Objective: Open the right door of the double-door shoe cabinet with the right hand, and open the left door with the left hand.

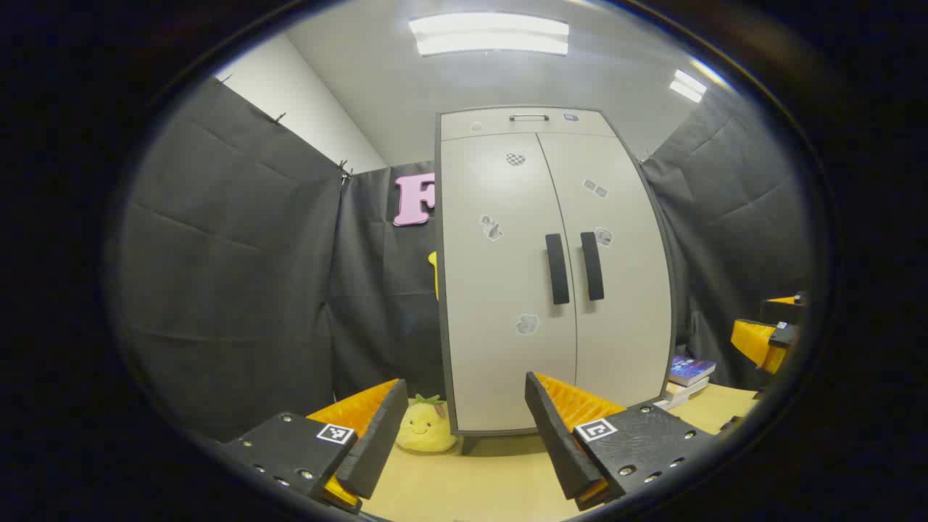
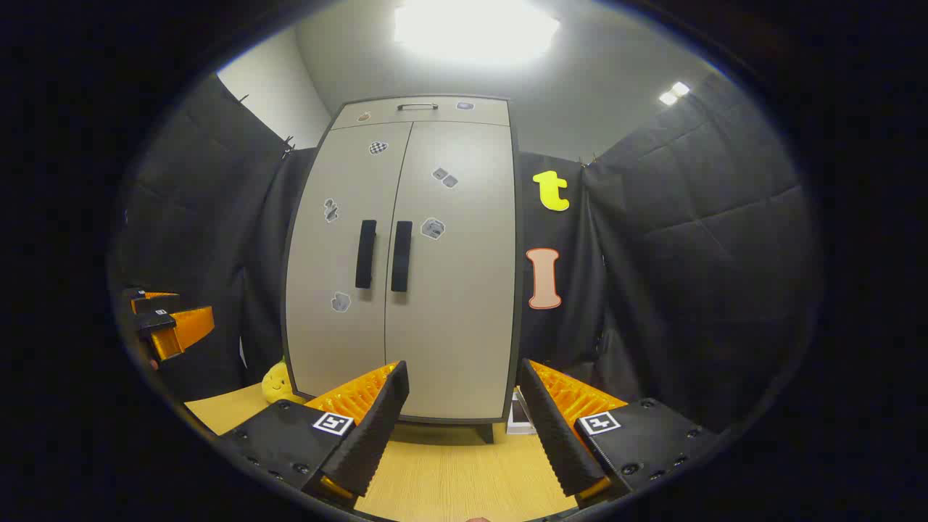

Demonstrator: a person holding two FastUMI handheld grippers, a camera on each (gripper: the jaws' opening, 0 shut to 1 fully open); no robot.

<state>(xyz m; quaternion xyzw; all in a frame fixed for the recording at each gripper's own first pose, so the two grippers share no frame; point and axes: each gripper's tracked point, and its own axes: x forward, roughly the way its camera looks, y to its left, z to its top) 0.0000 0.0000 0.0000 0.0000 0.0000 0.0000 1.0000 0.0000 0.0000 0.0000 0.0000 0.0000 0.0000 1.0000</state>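
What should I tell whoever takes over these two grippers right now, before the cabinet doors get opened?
Left gripper: open, holding nothing, short of the cabinet.
Right gripper: open, holding nothing, also short of it.
Cabinet stands on the wooden table, both doors shut; left handle and right handle sit side by side at the middle seam.
Done: nothing yet.
Left: right gripper pulls the right door open, left gripper pulls the left door open.

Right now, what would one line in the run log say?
cabinet: both doors shut | left gripper: open, off left handle | right gripper: open, off right handle | stage: approach
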